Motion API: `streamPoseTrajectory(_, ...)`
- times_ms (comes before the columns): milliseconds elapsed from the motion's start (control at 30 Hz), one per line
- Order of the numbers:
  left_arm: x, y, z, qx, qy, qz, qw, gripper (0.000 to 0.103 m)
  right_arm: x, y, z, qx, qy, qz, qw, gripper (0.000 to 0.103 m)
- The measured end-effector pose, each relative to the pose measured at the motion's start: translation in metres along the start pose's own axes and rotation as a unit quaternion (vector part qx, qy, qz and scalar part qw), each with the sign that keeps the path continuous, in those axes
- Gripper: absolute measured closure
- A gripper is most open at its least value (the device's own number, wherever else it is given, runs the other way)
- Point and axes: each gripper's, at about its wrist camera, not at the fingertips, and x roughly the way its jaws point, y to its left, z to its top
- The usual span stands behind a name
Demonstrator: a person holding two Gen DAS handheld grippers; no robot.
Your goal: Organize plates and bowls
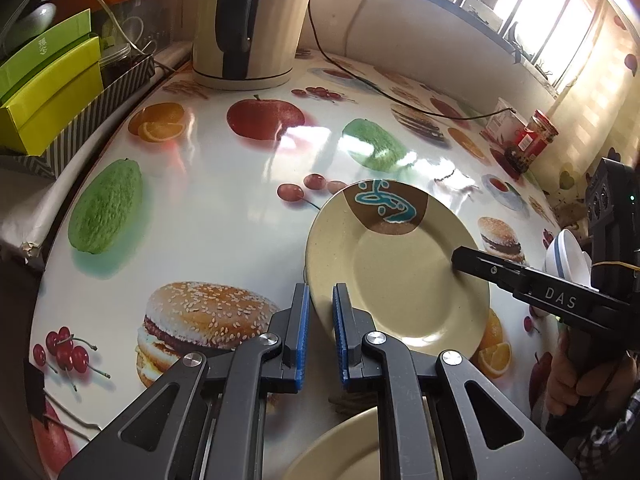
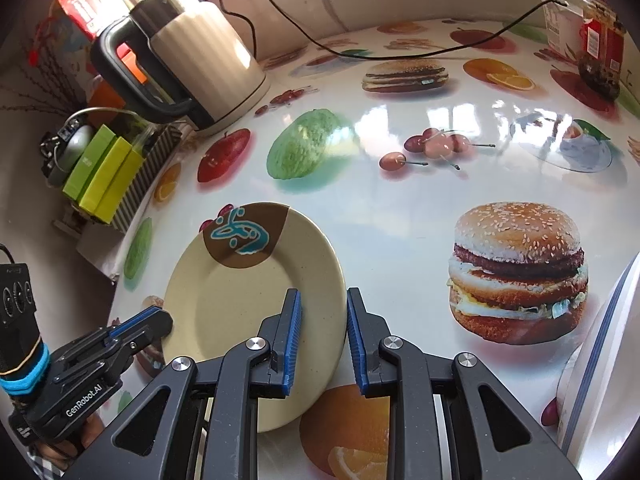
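A cream plate (image 1: 400, 276) with a brown patch and teal drawing lies on the fruit-print table; it also shows in the right wrist view (image 2: 240, 312). My left gripper (image 1: 321, 308) is open, its jaws straddling the plate's near left rim. My right gripper (image 2: 323, 320) is open, its jaws straddling the plate's right rim. A second cream plate (image 1: 340, 452) lies below my left gripper. A white bowl with a blue stripe (image 2: 600, 368) stands at the right; it also shows in the left wrist view (image 1: 568, 256).
A cream electric kettle (image 1: 256, 20) stands at the back with its black cord (image 1: 360, 76) across the table. Green boxes in a striped bin (image 1: 48, 96) sit at the left edge. A red jar (image 1: 532, 140) and a carton stand at the back right.
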Motion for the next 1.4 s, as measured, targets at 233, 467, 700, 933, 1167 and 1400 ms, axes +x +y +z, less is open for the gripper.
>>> streamPoseTrajectory(233,-0.016,-0.001,-0.003,-0.001,-0.013,0.001,0.9999,0.091,-0.015,0.004,-0.004,-0.004,-0.011,0.008,1.0,0.081)
streamPoseTrajectory(467,-0.031,-0.002,-0.009,-0.003,-0.023,0.003,0.9997,0.091,-0.03,0.013,-0.012,-0.008,-0.021,0.016,1.0,0.081)
streamPoseTrajectory(700,-0.044,-0.006,-0.021,-0.004,-0.028,0.003,0.9996,0.091,-0.045,0.018,-0.022,-0.01,-0.027,0.02,0.999,0.081)
streamPoseTrajectory(933,-0.056,-0.008,-0.037,-0.007,-0.031,0.006,0.9995,0.091,-0.059,0.021,-0.037,-0.01,-0.03,0.029,0.999,0.081)
streamPoseTrajectory(1167,-0.069,-0.006,-0.057,-0.017,-0.034,0.005,0.9993,0.091,-0.07,0.026,-0.059,-0.012,-0.03,0.036,0.999,0.081)
streamPoseTrajectory(1400,-0.079,-0.003,-0.075,-0.023,-0.035,0.011,0.9991,0.091,-0.076,0.032,-0.078,-0.015,-0.028,0.044,0.999,0.081)
